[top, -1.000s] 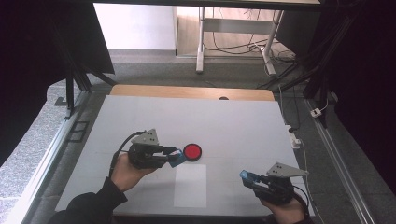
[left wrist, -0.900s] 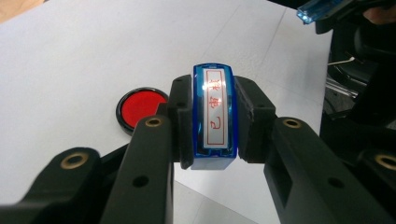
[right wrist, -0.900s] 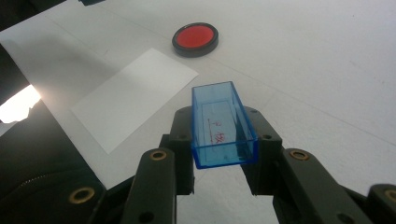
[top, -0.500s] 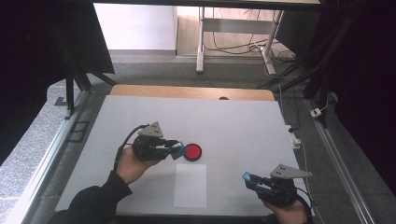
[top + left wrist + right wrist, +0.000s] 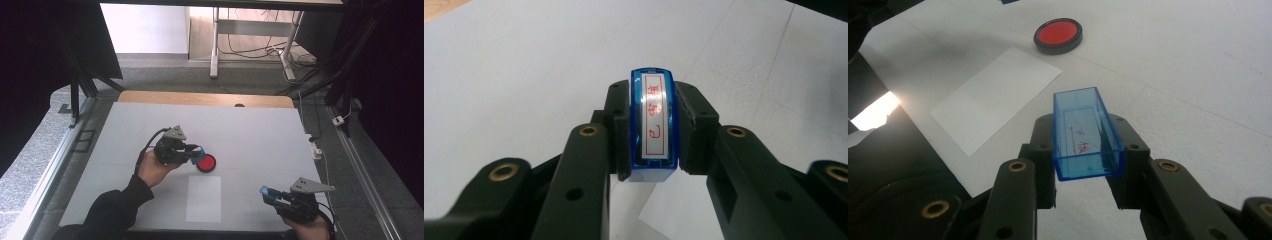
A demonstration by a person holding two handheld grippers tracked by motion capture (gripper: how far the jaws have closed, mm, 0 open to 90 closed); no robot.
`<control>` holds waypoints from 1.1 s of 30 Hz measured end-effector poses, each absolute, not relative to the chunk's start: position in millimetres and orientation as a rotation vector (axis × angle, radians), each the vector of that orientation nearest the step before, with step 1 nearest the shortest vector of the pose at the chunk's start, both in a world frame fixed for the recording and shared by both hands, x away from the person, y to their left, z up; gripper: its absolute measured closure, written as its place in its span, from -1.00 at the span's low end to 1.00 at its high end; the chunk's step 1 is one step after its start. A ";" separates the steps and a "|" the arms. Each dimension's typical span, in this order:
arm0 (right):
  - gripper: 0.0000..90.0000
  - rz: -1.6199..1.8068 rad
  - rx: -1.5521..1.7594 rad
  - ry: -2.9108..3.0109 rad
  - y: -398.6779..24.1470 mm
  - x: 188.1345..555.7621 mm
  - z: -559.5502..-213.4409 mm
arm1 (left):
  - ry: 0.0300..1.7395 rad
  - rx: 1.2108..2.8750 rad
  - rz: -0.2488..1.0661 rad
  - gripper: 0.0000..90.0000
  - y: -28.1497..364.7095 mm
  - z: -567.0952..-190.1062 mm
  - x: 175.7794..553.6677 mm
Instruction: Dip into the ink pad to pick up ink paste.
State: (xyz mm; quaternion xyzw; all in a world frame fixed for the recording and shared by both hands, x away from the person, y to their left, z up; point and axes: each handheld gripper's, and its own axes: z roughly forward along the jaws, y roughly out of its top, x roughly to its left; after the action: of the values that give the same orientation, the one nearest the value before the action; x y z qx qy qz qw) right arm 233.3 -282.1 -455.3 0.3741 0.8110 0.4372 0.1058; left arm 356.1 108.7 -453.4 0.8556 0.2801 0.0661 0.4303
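Between the left tool's clamped jaws, a blue stamp shows red Chinese characters, hard to read.

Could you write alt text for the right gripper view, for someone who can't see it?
A black claw grips an empty clear blue cap. Beyond it on the white table lie a sheet of white paper and a round red ink pad.

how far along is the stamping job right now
Done: the stamp's blue cap is off and clamped in the right tool. In hand: the left tool grips the blue stamp beside the red ink pad. Left: the white paper looks blank, so inking, pressing the stamp on it and probably recapping remain.
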 end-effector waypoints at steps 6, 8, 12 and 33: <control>0.51 1.293 1.096 2.388 -281.3 232.6 -455.7 | 0.690 2.150 0.161 0.57 95.7 -460.5 365.2; 0.51 1.295 1.094 2.390 -281.5 232.5 -455.7 | 0.689 2.158 0.163 0.57 91.5 -463.8 367.7; 0.51 1.298 1.093 2.395 -282.4 232.0 -455.4 | 0.701 2.175 0.162 0.57 85.5 -471.9 372.7; 0.51 1.303 1.094 2.394 -282.7 230.9 -455.3 | 0.766 2.204 0.149 0.57 78.7 -493.0 386.7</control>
State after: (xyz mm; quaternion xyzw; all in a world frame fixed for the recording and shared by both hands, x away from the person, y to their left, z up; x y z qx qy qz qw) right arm 230.9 -282.7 -455.3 0.3704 0.8109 0.4413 0.1021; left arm 386.7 78.7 -493.0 0.8677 0.3014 0.0585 0.3910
